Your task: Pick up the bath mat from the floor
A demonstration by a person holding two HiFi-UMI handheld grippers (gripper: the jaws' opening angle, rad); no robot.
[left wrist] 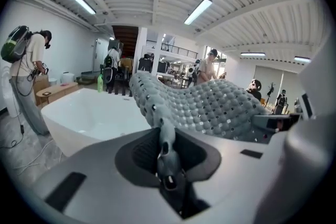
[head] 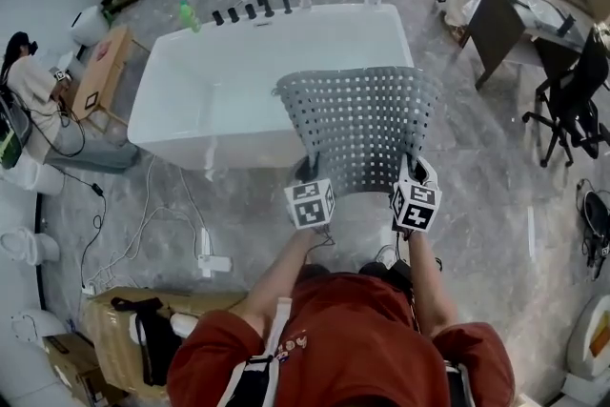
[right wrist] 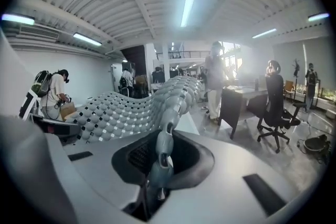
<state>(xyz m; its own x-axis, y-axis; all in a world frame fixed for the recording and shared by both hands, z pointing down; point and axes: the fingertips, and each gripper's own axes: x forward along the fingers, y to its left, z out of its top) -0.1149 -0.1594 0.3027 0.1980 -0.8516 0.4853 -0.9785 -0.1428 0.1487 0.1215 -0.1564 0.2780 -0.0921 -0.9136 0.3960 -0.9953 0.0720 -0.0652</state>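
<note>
The left tongs [left wrist: 164, 149] are clamped on a folded bit of the bath mat's [head: 367, 124] near edge, the grey rubber pinched upright between the jaws, and the right tongs [right wrist: 159, 157] are clamped the same way on the same edge further to the right. Between the two grips the mat hangs clear of the floor [head: 496, 167], spread in the air in front of the person, its far part over the near rim of the white bathtub [head: 238, 81]. The pick-up itself looks done, so the step in hand is, in my judgement, carrying or holding the mat. To do that well, both sets of tongs should hold firm and stay level with each other and a steady way apart. Pulled wider, the thin edge could slip out of a pinch, and brought closer, the sheet would sag and fold in the middle. The rubber is floppy and perforated, so it will likely ripple and swing with any quick move, and slow, matched motion of both hands suits it best. As for its lie, the held edge runs left to right between the tongs and the sheet points away from the person towards the tub, wavy, not flat. The long axis seems to run that way too, though foreshortening makes this uncertain
</note>
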